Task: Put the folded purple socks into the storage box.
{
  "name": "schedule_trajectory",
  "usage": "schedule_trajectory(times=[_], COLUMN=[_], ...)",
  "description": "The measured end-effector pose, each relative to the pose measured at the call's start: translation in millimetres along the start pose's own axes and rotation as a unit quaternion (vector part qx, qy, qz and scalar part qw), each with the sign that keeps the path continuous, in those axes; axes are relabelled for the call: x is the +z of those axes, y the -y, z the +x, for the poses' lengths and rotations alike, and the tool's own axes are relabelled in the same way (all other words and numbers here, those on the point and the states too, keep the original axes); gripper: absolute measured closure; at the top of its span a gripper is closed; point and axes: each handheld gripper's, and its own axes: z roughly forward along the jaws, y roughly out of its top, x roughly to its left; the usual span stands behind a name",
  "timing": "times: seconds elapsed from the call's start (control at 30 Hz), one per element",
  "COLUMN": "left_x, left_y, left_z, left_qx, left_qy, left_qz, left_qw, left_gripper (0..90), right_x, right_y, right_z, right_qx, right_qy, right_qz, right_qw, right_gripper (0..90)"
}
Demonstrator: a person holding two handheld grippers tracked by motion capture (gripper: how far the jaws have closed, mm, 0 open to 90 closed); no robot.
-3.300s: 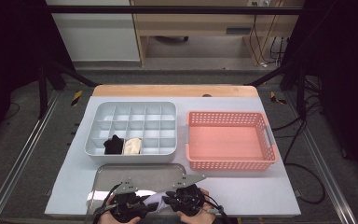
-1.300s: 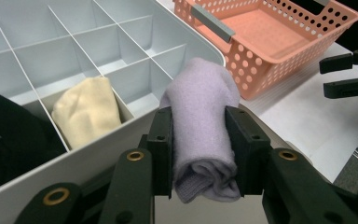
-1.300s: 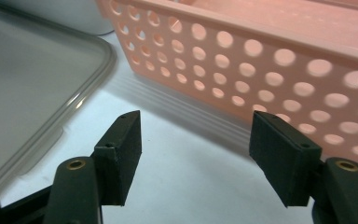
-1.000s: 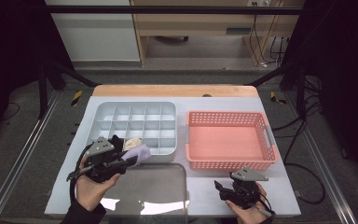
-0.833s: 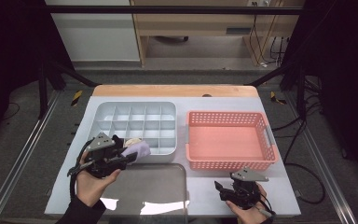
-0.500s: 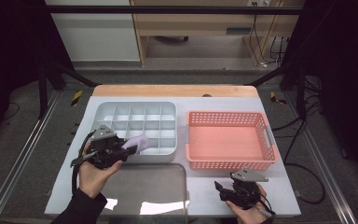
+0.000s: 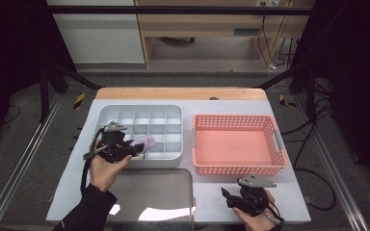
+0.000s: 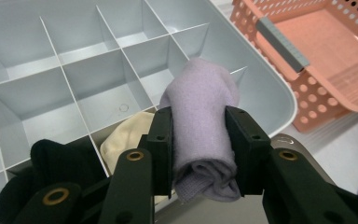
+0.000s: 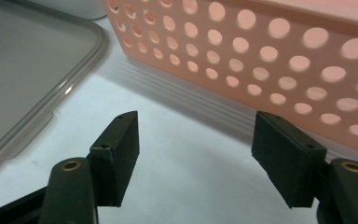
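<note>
Lilac, fuzzy rolled sock (image 8: 204, 135), clenched in the left claw (image 8: 200, 140), now sits farther over the grey divided tray (image 7: 173, 115); right claw (image 9: 200, 154) gapes released.

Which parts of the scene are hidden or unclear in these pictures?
- Left gripper view: the black sock and the cream sock are partly hidden by the left gripper, shut on the purple sock.
- High view: those socks in the grey tray are too small to make out.
- Right gripper view: the pink basket is cut off by the frame edge.
</note>
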Motion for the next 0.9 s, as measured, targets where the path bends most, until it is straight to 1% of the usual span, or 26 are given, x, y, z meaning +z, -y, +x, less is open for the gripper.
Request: schedule_trajectory(times=[0.17,0.3,0.43,0.53,0.6,0.7,0.9], left_x=[8.6,15.5,22.8,28.6,32.6,38.8,47.2], left_y=[-2.6,-4.5,-4.5,-4.5,-4.5,-4.3,-4.1], left_z=[2.0,3.6,1.7,-0.6,-1.2,-1.2,-2.4], left_qx=[-0.004,-0.009,-0.006,-0.002,-0.002,-0.004,-0.005], left_qy=[-0.002,-0.001,0.001,0.001,0.003,0.0,0.002], left_qz=[0.009,0.015,0.026,0.033,0.038,0.045,0.051], left_qw=[1.0,0.9998,0.9997,0.9994,0.9993,0.999,0.9987], left_gripper=[63.4,63.4,63.4,63.5,63.4,63.4,63.5], right_x=[1.4,2.2,2.6,3.0,3.2,3.8,5.2], right_y=[0.4,0.8,1.0,1.1,1.1,1.3,1.5], right_z=[-0.6,-0.1,-0.2,-0.5,-0.3,0.2,-0.4], right_qx=[-0.004,-0.002,0.001,-0.002,-0.002,0.0,-0.002], right_qy=[0.001,0.0,-0.002,-0.002,-0.002,-0.002,-0.003], right_qz=[0.003,0.007,0.008,0.008,0.008,0.011,0.014], right_qw=[1.0,1.0,1.0,1.0,1.0,0.9999,0.9999], right_gripper=[32.6,32.7,32.7,32.6,32.7,32.7,32.7])
